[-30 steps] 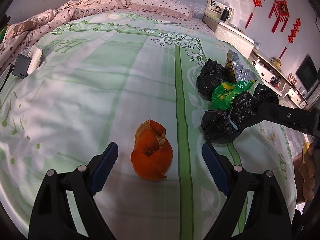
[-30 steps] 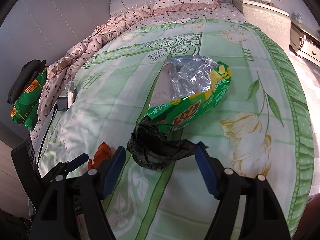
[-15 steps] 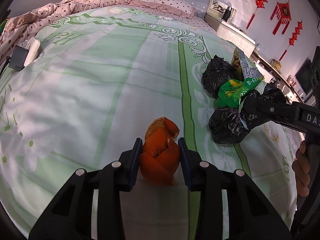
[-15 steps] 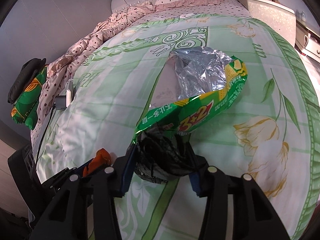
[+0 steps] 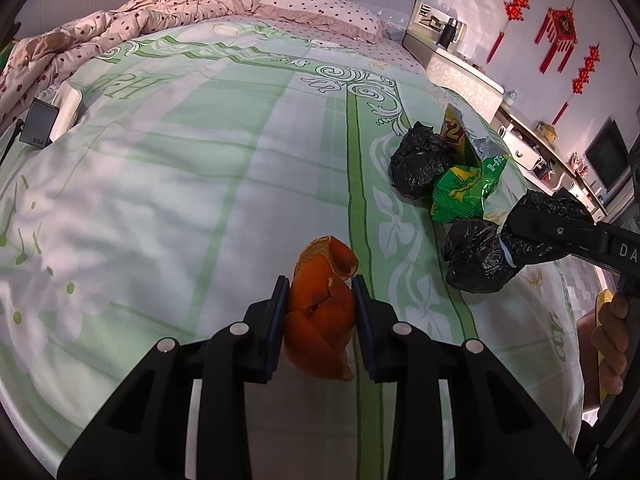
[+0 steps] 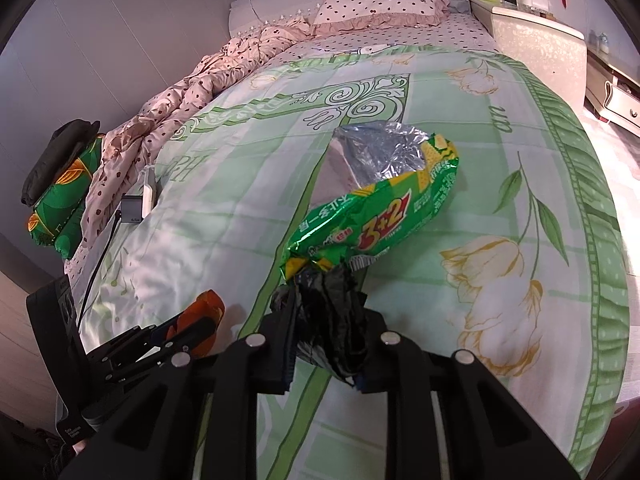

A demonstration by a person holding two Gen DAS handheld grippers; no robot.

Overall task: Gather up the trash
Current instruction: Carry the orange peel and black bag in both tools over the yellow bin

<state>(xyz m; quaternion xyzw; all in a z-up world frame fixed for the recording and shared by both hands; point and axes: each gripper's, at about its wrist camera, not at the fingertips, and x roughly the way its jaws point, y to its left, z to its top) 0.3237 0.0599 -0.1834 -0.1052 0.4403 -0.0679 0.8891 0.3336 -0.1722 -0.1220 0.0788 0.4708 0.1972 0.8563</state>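
left claw [image 5: 320,312]: jaws have just been closing and now clamp the peel [image 5: 322,316] on both flanks; the grip sits at its waist, likely so the curled flaps stay together when lifted.
peel: orange, curled; I cannot tell whether its lower edge still rests on the bed [image 5: 160,184], which has a green flowered cover.
right claw [image 6: 328,340]: jaws have just been closing, now narrow, pinched on the bag [image 6: 332,320], a black crumpled film; a soft wad needs a tight squeeze to hold.
wrapper [image 6: 384,216]: green foil snack pack, open and silver inside, lying on the bed just beyond the bag with its near end touching it; not held.
second bag [image 5: 418,164]: black wad farther up the bed beside the wrapper, untouched.
status: judged as two pieces gripped at once, one per hand, lift pending; the wrapper and second bag remain to be collected.
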